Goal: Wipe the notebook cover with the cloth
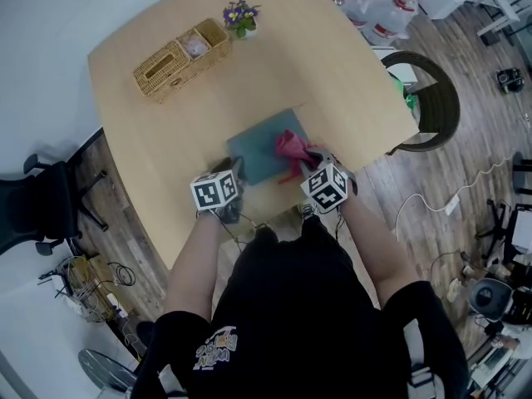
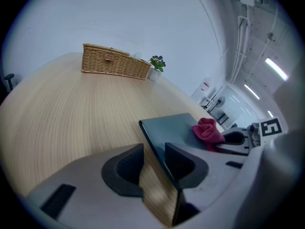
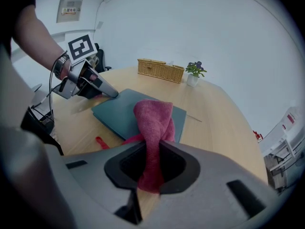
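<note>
We squeeze the pink cloth (image 3: 153, 120) tight in our right gripper (image 3: 151, 156). Our left gripper (image 2: 153, 161) is open over the notebook's (image 3: 121, 113) near edge. The cloth sits on the notebook, flat on the bench (image 1: 332, 81). Far back stand a basket (image 1: 179, 56) and a plant (image 1: 241, 17).

— What is worn?
— A black short-sleeved shirt (image 1: 291, 306), with a pale print (image 1: 216, 347) seen at seven o'clock.
— How are the tools finished?
— The left tool (image 2: 153, 163) and right tool (image 3: 152, 159) are moulded in grey, padded in black; each is topped by a marker cube (image 1: 216, 191).
</note>
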A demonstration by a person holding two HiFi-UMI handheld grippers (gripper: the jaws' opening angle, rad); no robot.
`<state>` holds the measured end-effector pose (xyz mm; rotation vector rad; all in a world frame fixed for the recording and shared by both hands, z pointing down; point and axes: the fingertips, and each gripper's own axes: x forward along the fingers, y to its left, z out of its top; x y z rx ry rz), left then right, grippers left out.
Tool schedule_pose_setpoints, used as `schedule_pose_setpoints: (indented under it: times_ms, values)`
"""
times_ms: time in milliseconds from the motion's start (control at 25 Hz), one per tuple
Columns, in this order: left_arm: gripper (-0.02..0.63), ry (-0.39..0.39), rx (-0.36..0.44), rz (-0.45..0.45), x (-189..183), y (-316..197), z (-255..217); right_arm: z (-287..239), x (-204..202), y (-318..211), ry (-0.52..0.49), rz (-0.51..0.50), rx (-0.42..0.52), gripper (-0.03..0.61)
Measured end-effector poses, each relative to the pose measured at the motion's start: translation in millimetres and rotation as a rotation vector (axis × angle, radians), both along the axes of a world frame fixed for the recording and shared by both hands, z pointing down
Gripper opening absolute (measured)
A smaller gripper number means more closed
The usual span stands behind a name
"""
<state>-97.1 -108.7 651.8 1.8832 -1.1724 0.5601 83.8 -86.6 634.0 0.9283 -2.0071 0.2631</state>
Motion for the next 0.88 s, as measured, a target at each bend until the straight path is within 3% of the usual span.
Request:
schedule_pose_setpoints:
  times_ms: [240, 600, 880]
  values:
    - [0.135, 0.007, -0.003, 0.002, 0, -1, 0, -1, -1, 3, -0.089, 0.093, -0.048, 0.067]
    - [0.135, 0.059, -0.026, 0.007, -2, 0, -2, -10, -23, 12, -0.455, 0.314, -0.178, 0.067]
    - [0.133, 0.041, 0.078, 0.031, -15, -9, -21, -28, -36, 9, -0.515, 0.354, -0.165, 0.067]
